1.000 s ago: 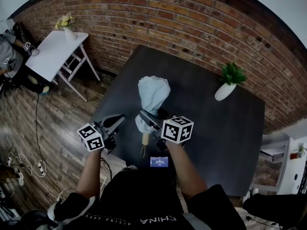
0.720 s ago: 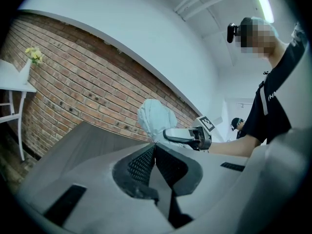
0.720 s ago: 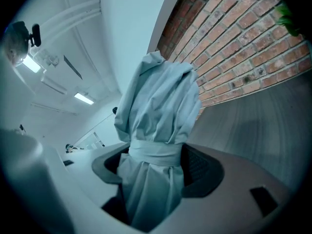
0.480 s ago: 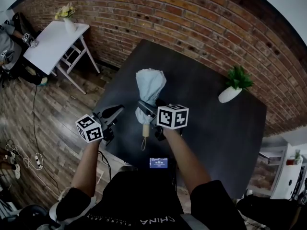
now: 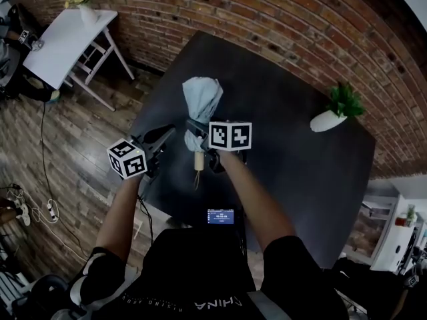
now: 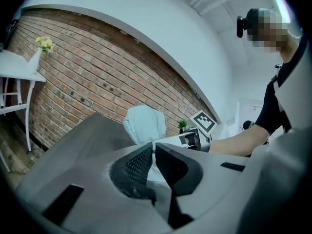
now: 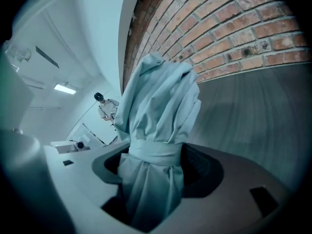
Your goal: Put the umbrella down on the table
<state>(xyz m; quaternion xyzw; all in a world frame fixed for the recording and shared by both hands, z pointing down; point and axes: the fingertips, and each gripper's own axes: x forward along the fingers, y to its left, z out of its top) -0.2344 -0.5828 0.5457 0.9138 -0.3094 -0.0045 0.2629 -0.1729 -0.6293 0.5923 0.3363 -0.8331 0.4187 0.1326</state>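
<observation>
Dark table (image 5: 300,179), umbrella (image 7: 157,106) clamped in right gripper (image 7: 156,164)

Both bare forearms reach forward from the torso, the left forearm (image 5: 122,209) angled out to the left and the right forearm (image 5: 248,191) nearer the midline, each hand carrying its gripper, the two side by side. Left gripper (image 6: 153,156): jaws drawn together to a thin slit with nothing between them, pointing close to level, marker cube facing up toward the head camera. Right gripper (image 7: 155,165): tilted nose-down, jaws standing wide and pressed on either side of the strapped waist of the folded umbrella (image 7: 158,106).
</observation>
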